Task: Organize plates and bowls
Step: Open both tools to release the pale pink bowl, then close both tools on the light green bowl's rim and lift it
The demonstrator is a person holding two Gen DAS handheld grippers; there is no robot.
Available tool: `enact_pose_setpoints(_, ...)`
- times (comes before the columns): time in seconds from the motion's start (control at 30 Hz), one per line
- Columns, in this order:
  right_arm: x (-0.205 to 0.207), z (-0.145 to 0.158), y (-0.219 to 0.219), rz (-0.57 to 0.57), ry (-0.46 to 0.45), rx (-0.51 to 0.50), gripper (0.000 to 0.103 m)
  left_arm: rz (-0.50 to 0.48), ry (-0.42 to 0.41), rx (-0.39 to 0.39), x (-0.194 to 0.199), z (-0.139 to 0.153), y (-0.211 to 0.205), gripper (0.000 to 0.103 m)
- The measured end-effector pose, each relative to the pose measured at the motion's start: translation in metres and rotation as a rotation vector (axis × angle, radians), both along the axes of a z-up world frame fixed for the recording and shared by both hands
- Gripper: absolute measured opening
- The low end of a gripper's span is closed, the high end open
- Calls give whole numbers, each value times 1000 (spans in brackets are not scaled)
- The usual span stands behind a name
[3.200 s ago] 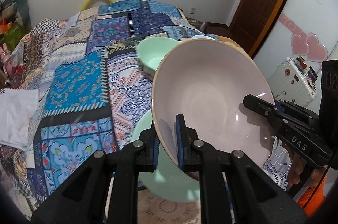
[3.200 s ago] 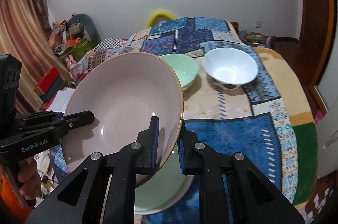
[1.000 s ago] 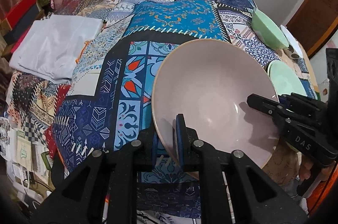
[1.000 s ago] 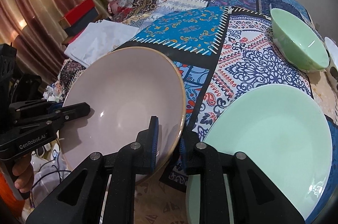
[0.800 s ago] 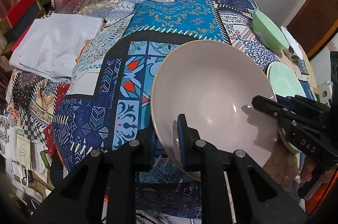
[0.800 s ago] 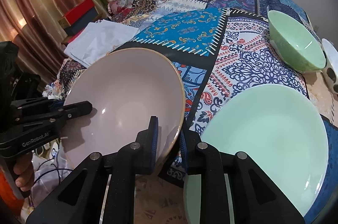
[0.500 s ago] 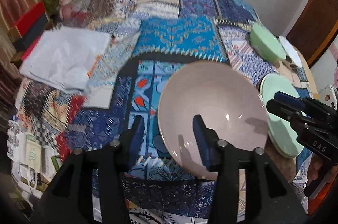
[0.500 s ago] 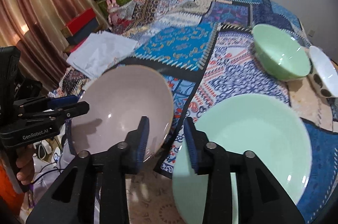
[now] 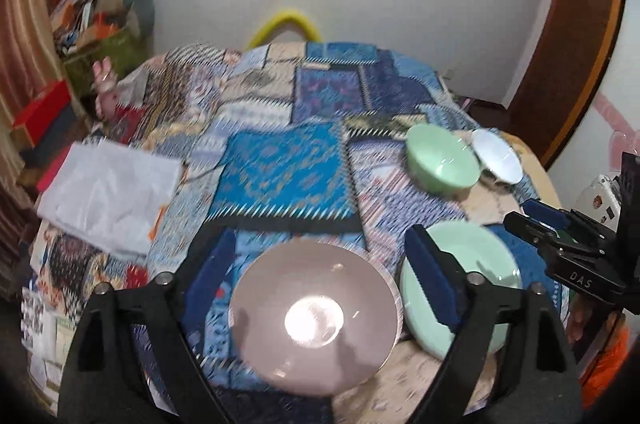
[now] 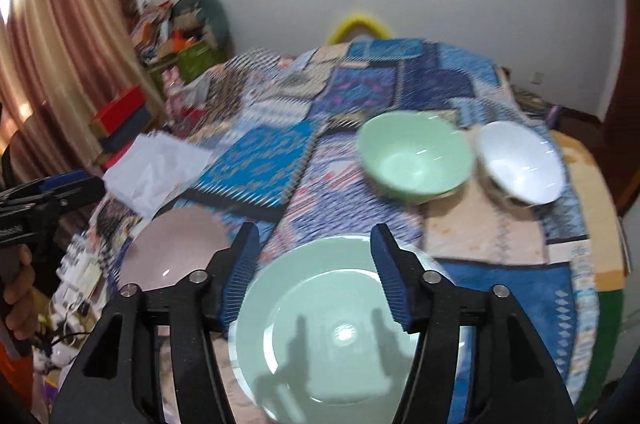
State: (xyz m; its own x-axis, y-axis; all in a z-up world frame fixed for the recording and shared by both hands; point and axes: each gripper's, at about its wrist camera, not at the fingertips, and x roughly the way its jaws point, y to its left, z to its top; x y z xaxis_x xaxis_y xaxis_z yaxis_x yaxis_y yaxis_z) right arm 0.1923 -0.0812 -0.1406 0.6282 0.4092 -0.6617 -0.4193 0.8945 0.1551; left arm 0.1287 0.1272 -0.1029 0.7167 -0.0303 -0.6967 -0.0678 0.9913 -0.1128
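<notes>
A pink plate lies flat on the patterned bedspread, below my open, empty left gripper; it also shows in the right wrist view. A green plate lies to its right under my open, empty right gripper, and shows in the left wrist view. A green bowl and a white bowl stand farther back; both show in the left wrist view, green bowl and white bowl.
The patterned bedspread covers the bed. A white folded cloth lies at the left. Boxes and clutter stand by the curtain at the left. A brown door is at the right.
Both grippers let go of the pink plate, opened wide and rose back. The plate now lies flat on the bedspread, left of the green plate.
</notes>
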Motion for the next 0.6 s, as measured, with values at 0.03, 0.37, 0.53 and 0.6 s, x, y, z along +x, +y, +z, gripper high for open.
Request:
enact_pose_setpoints(0.03,2,2,-6,-14,-5,2,55,-11,-6,10,6,4,-7,89)
enact_pose_setpoints(0.37,44,11,-68,-161,-39,5,56,-140,14,51,78,3,-66,93)
enact_pose_setpoints(0.53,65,0,-76,-186,-34,23,56,-185,81,42,120,-19,-86,93)
enact_pose_setpoints(0.6,80,-9,-75,-184,-5,39,56,-196,102,27,136,-29,-92,93)
